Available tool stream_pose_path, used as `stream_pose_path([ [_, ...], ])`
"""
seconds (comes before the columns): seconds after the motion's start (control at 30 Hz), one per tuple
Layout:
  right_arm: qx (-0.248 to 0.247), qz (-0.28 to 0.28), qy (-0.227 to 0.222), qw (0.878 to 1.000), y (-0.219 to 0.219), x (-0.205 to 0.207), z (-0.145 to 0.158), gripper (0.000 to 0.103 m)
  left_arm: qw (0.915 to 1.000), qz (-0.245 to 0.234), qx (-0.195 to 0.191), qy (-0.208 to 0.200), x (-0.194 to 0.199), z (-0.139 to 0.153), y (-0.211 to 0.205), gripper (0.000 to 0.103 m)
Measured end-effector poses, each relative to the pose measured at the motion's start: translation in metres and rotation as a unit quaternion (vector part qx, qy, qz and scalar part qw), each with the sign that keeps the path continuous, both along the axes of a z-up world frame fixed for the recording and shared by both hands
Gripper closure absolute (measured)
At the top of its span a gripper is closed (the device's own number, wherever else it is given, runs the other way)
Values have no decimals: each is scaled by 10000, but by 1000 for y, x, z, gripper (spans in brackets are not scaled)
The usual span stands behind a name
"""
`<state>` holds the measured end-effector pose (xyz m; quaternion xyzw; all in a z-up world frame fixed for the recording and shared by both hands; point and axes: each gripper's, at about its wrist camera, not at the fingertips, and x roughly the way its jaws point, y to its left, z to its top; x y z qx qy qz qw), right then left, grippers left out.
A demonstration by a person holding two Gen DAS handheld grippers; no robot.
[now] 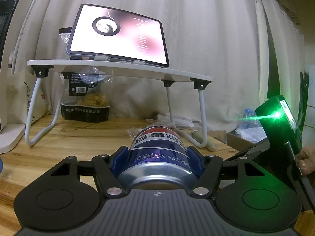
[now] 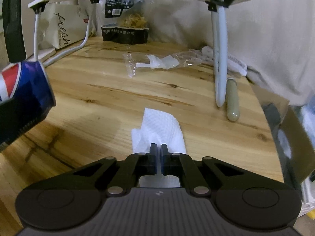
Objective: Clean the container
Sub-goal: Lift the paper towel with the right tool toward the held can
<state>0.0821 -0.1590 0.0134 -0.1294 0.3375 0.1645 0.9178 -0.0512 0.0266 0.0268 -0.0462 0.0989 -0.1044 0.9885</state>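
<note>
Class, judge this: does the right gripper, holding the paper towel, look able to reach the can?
Probably yes: the can sits clamped in the left gripper, with nothing between it and the right gripper pinching the paper towel.

Left wrist view: low behind the left gripper (image 1: 158,153), facing the curtain and tablet (image 1: 118,35), close on the cola can (image 1: 159,149)
Right wrist view: above the wooden tabletop (image 2: 118,90), angled down
Shared: folding lap desk (image 1: 118,67), snack bag (image 2: 126,27), can

Handheld tongs, black bodies.
Left tongs (image 1: 157,153): blue pads, silver pivot screws, ribbed grey top plate. Right tongs (image 2: 158,153): same build.
</note>
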Motion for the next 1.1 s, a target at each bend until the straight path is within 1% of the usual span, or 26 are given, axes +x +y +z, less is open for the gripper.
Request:
stream_pose_path([
  [0.1, 25, -11, -44, 10000, 0, -1, 1, 98, 10000, -6, 0, -4, 0, 0, 0, 36],
  [0.2, 109, -28, -262, 9996, -2, -7, 9, 98, 10000, -7, 13, -17, -1, 0, 0, 36],
  [0.27, 54, -41, -296, 9995, -4, -7, 11, 97, 10000, -8, 29, -24, -1, 0, -1, 36],
  [0.4, 146, 67, -123, 9998, -8, -4, 8, 95, 10000, -7, 10, -21, -1, 0, 0, 36],
  [0.43, 60, 86, -169, 9998, -6, -6, 9, 86, 10000, -5, 1, -16, -1, 0, 1, 36],
  [0.47, -36, 81, -255, 9996, -4, -8, 9, 73, 10000, -4, -7, -8, 0, 0, 1, 36],
  [0.5, -93, 82, -383, 9992, -3, -11, 10, 67, 10000, -4, -9, -4, 0, 0, 1, 36],
  [0.57, -98, 151, -555, 9983, -2, -16, 13, 44, 10000, -8, -1, -6, 0, 0, 1, 36],
  [0.63, -17, 176, -580, 9982, -3, -18, 15, 38, 10000, -9, 10, -9, 0, 0, 0, 36],
  [0.73, -70, 84, -460, 9989, -3, -14, 13, 38, 10000, -10, 13, -1, 0, 0, 0, 36],
  [0.87, -7, -4, 36, 10000, -8, -2, 1, 38, 10000, -10, -1, 8, 0, 1, 0, 36],
  [0.93, 104, -31, 60, 9999, -11, -3, 0, 38, 10000, -18, 10, 12, 0, 1, 0, 36],
  [1.1, -56, 63, -15, 10000, -4, -9, -2, 38, 10000, -28, 11, 18, 0, 1, -1, 36],
])
